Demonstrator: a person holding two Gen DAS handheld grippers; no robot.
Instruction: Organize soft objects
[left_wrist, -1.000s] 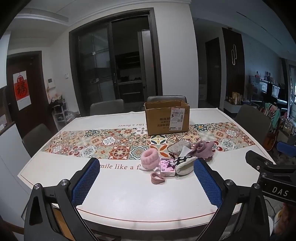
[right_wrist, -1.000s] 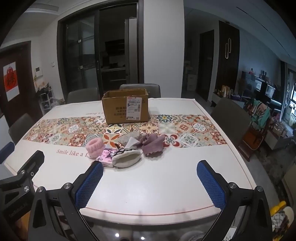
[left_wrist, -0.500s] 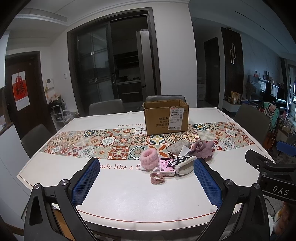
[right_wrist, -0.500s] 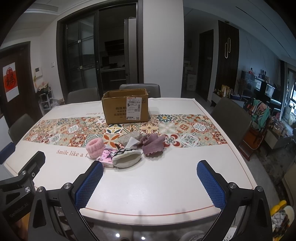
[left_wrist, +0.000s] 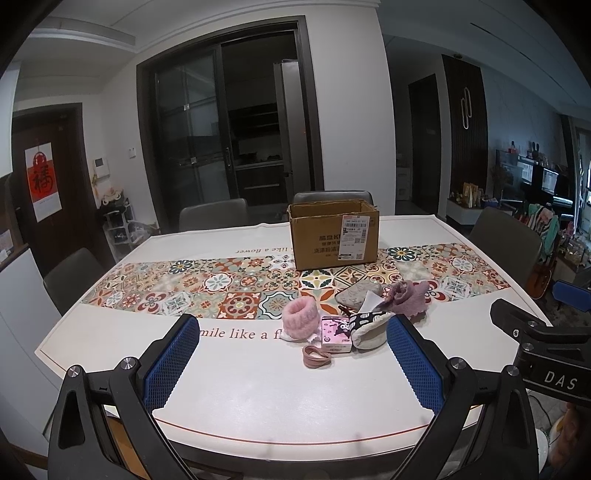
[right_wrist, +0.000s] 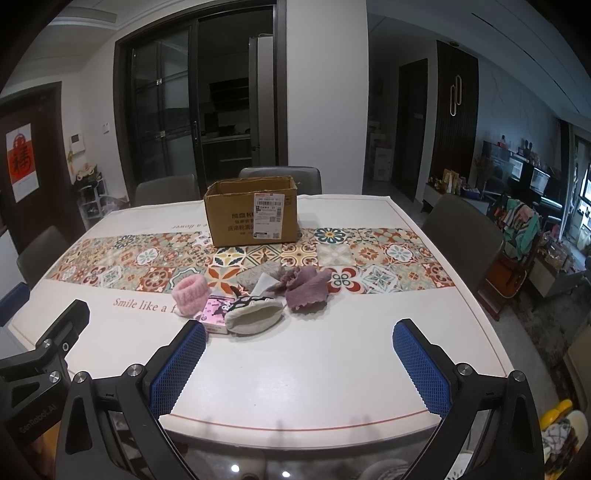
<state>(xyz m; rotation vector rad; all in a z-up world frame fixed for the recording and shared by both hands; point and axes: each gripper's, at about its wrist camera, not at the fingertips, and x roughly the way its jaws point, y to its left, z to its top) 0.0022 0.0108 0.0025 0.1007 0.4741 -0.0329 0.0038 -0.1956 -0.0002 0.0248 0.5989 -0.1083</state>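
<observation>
A small heap of soft things lies mid-table: a fluffy pink cuff (left_wrist: 300, 323) (right_wrist: 189, 294), a pink tissue pack (left_wrist: 335, 333) (right_wrist: 217, 312), a pink hair tie (left_wrist: 316, 356), a black-and-cream pouch (left_wrist: 369, 328) (right_wrist: 254, 314), a grey pouch (left_wrist: 357, 294) and a purple knit piece (left_wrist: 408, 297) (right_wrist: 306, 286). An open cardboard box (left_wrist: 333, 232) (right_wrist: 252, 209) stands behind them. My left gripper (left_wrist: 291, 354) and right gripper (right_wrist: 299, 362) are both open and empty, held over the table's near edge, short of the heap.
The white table (left_wrist: 258, 387) carries a patterned tile runner (left_wrist: 207, 284). Grey chairs (left_wrist: 212, 214) stand around it, one at the right (right_wrist: 461, 229). The right gripper's body shows at the right in the left wrist view (left_wrist: 546, 354).
Both views have shifted slightly; the heap and box sit a little lower and nearer. Nothing on the table has moved and both grippers stay open.
</observation>
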